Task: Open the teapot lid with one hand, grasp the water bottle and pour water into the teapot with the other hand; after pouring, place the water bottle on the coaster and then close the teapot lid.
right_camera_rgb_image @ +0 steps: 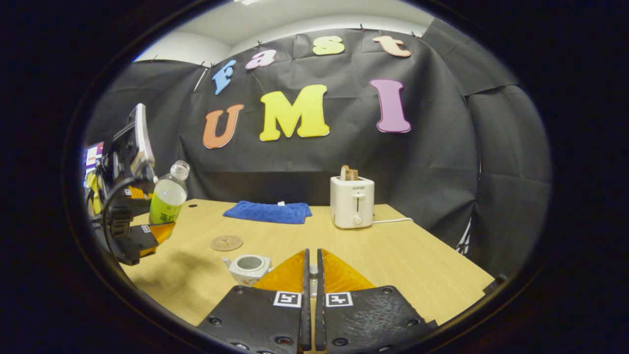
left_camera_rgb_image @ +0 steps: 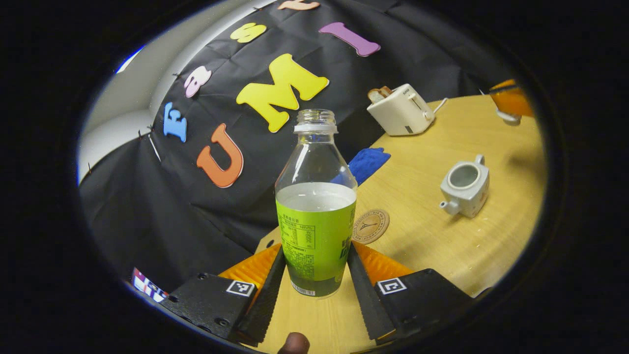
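A clear water bottle (left_camera_rgb_image: 315, 216) with a green label and no cap stands between the fingers of my left gripper (left_camera_rgb_image: 314, 258), which press on both its sides. In the right gripper view the water bottle (right_camera_rgb_image: 169, 196) hangs slightly tilted over the table's left end, held by the left gripper (right_camera_rgb_image: 155, 231). The white teapot (left_camera_rgb_image: 465, 188) sits lidless on the table, just ahead and left of my right gripper (right_camera_rgb_image: 313, 260), whose fingers are shut on a small pale piece. In the left gripper view the right gripper (left_camera_rgb_image: 508, 103) holds the white lid (left_camera_rgb_image: 508, 117) above the table. A round cork coaster (left_camera_rgb_image: 370, 225) lies beside the bottle.
A white toaster (right_camera_rgb_image: 351, 201) with bread in it stands at the back of the wooden table (right_camera_rgb_image: 403, 260), its cord trailing right. A blue cloth (right_camera_rgb_image: 268, 212) lies folded at the back, left of the toaster. The coaster (right_camera_rgb_image: 226, 242) lies between the teapot (right_camera_rgb_image: 248, 268) and the cloth.
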Motion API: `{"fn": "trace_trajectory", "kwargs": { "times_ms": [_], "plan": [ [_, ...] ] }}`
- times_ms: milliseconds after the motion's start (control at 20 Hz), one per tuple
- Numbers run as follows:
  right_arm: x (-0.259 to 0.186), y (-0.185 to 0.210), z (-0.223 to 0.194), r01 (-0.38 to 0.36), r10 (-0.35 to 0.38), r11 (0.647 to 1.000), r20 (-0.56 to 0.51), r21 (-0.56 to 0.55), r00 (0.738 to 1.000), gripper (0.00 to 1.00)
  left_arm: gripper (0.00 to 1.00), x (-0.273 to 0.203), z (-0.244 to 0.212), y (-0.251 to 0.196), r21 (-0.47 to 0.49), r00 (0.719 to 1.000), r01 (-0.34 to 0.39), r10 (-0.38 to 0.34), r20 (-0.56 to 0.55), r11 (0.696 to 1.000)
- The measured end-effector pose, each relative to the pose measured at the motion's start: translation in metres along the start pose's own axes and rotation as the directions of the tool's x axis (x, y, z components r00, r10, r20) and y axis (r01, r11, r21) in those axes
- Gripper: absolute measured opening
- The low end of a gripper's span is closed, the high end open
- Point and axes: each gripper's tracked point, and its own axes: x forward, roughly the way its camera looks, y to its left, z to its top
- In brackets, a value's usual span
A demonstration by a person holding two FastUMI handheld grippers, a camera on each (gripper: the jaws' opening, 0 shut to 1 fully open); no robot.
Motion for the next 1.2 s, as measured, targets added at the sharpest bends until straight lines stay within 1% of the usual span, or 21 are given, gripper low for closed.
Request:
{"fn": "trace_trajectory", "kwargs": {
  "times_ms": [150, 250, 350, 450, 550, 650, 750, 800, 900, 1000, 1050, 1100, 1200],
  "plan": [
    [-0.001, -0.008, -0.006, 0.008, -0.008, 1.000, -0.009, 0.005, 1.000, 0.03, 0.75, 0.002, -0.002, -0.001, 0.134, 1.000, 0.001, 0.001, -0.009, 0.991],
    [-0.004, -0.013, -0.008, 0.015, -0.015, 1.000, -0.011, 0.001, 1.000, 0.03, 0.75, 0.005, 0.000, -0.003, 0.245, 1.000, 0.006, -0.003, -0.014, 0.970],
    [-0.006, -0.019, -0.008, 0.021, -0.021, 1.000, -0.010, 0.000, 1.000, 0.03, 0.75, 0.007, -0.002, -0.005, 0.349, 1.000, 0.008, 0.001, -0.024, 0.937],
    [-0.007, -0.025, -0.009, 0.031, -0.031, 1.000, -0.009, 0.002, 0.999, 0.03, 0.75, 0.012, 0.002, -0.009, 0.445, 1.000, 0.011, 0.000, -0.025, 0.895],
    [-0.007, -0.032, -0.011, 0.042, -0.042, 0.999, -0.009, 0.005, 0.999, 0.03, 0.75, 0.015, 0.004, -0.015, 0.521, 1.000, 0.010, 0.002, -0.023, 0.853],
    [-0.010, -0.038, -0.015, 0.050, -0.050, 0.999, -0.016, 0.009, 0.999, 0.03, 0.75, 0.016, 0.008, -0.020, 0.575, 1.000, 0.017, -0.010, -0.015, 0.818],
    [-0.010, -0.042, -0.017, 0.056, -0.056, 0.998, -0.020, 0.015, 0.998, 0.03, 0.75, 0.017, 0.010, -0.024, 0.610, 1.000, 0.025, -0.016, -0.020, 0.792],
    [-0.010, -0.045, -0.018, 0.058, -0.057, 0.998, -0.022, 0.016, 0.998, 0.03, 0.72, 0.017, 0.012, -0.025, 0.629, 1.000, 0.030, -0.022, -0.020, 0.777],
    [-0.011, -0.047, -0.019, 0.062, -0.062, 0.998, -0.022, 0.018, 0.998, 0.03, 0.75, 0.018, 0.014, -0.030, 0.667, 0.999, 0.041, -0.030, -0.028, 0.744],
    [-0.011, -0.052, -0.019, 0.069, -0.069, 0.997, -0.021, 0.018, 0.997, 0.03, 0.75, 0.018, 0.019, -0.034, 0.707, 0.999, 0.041, -0.042, -0.016, 0.706],
    [-0.011, -0.053, -0.020, 0.071, -0.071, 0.997, -0.022, 0.020, 0.997, 0.03, 0.72, 0.017, 0.023, -0.036, 0.726, 0.999, 0.038, -0.043, -0.012, 0.686],
    [-0.011, -0.054, -0.020, 0.070, -0.069, 0.997, -0.024, 0.022, 0.997, 0.03, 0.75, 0.018, 0.024, -0.035, 0.742, 0.999, 0.039, -0.044, -0.012, 0.669],
    [-0.013, -0.056, -0.019, 0.071, -0.071, 0.997, -0.022, 0.023, 0.997, 0.03, 0.75, 0.017, 0.027, -0.036, 0.773, 0.999, 0.041, -0.045, -0.016, 0.633]
  ]
}}
